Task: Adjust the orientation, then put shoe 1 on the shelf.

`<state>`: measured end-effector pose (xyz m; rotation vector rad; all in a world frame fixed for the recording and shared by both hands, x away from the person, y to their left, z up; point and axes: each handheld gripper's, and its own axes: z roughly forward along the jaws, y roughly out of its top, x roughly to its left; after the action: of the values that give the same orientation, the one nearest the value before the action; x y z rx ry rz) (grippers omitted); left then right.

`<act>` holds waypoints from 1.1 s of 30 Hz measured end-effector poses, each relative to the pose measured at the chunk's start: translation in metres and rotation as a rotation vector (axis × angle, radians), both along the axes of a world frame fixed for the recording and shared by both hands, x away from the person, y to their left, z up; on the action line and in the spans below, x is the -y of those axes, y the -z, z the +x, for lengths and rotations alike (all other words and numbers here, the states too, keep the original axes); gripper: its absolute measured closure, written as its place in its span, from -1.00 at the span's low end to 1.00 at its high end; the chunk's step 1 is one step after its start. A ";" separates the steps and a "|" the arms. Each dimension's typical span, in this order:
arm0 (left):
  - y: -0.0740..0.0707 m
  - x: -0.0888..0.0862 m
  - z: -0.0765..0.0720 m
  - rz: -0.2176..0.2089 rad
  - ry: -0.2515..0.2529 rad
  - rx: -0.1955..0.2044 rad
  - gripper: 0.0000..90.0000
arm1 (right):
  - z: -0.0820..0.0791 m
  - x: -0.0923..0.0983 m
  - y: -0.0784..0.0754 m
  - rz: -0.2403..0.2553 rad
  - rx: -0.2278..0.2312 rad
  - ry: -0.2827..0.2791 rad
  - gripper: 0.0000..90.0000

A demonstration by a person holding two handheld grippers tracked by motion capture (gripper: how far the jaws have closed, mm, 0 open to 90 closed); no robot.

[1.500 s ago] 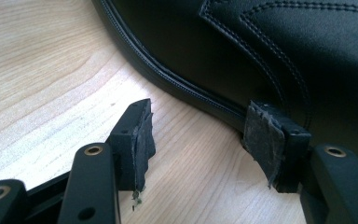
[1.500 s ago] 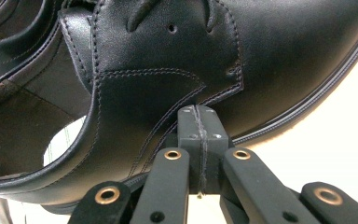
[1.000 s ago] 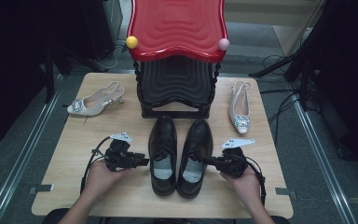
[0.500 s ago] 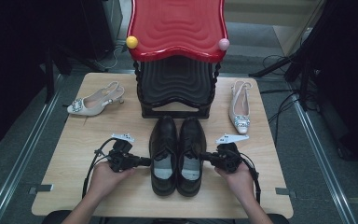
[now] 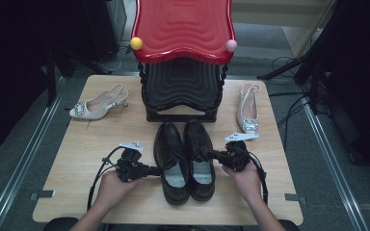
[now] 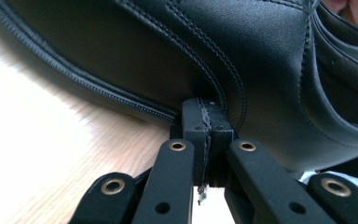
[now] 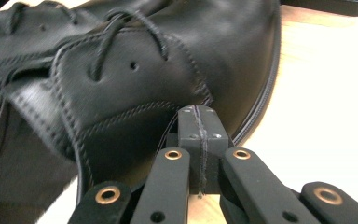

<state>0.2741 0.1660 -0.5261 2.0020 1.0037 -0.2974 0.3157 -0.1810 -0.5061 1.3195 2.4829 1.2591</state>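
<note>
Two black leather lace-up shoes stand side by side, toes pointing away, in the middle of the wooden table [image 5: 125, 134]: the left shoe [image 5: 171, 161] and the right shoe [image 5: 200, 154]. My left gripper [image 5: 157, 169] is shut with nothing in it, and its joined tips [image 6: 207, 109] press against the outer side of the left shoe [image 6: 168, 51]. My right gripper [image 5: 210, 154] is also shut and holds nothing. Its tips [image 7: 198, 114] touch the outer side of the right shoe [image 7: 144, 84], below the laces.
A black stepped stand with a red wavy top [image 5: 183, 29] rises just behind the shoes, a yellow ball [image 5: 136, 43] and a pink ball [image 5: 231, 45] at its corners. One beige slingback heel [image 5: 96, 107] lies at the back left, another [image 5: 248, 113] at the back right.
The right shoe, angled away from the left one a second ago, now lies parallel and tight against it. Both grippers have closed in on the pair from the sides.
</note>
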 end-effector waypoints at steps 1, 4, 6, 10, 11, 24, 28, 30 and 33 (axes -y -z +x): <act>0.000 0.002 0.000 -0.006 0.010 0.001 1.00 | 0.003 0.000 0.000 -0.003 0.004 0.001 1.00; 0.000 0.005 -0.002 0.003 0.015 0.012 1.00 | 0.009 0.001 -0.001 -0.015 0.010 0.008 1.00; 0.000 0.004 -0.002 0.015 0.019 0.013 1.00 | 0.011 0.003 -0.001 -0.011 0.003 0.009 1.00; -0.001 0.000 -0.002 0.057 0.017 0.023 0.84 | 0.012 0.008 -0.002 -0.007 0.001 0.024 0.90; -0.002 -0.002 -0.003 0.064 0.010 0.035 0.80 | 0.012 0.009 -0.002 -0.003 -0.006 0.025 0.89; -0.008 -0.032 -0.002 0.067 -0.095 0.083 0.32 | 0.009 0.016 -0.009 0.033 -0.018 0.014 0.71; -0.007 -0.032 -0.002 0.106 -0.094 0.100 0.22 | 0.007 0.017 -0.013 0.036 -0.022 0.009 0.66; -0.007 -0.032 -0.002 0.119 -0.092 0.111 0.18 | 0.006 0.018 -0.017 0.037 -0.010 0.008 0.64; -0.007 -0.032 -0.001 0.129 -0.091 0.122 0.11 | 0.003 0.018 -0.024 0.048 -0.003 0.001 0.61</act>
<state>0.2727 0.1977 -0.5190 2.0558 1.0556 -0.0617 0.3186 -0.1989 -0.4825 1.3339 2.4683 1.3250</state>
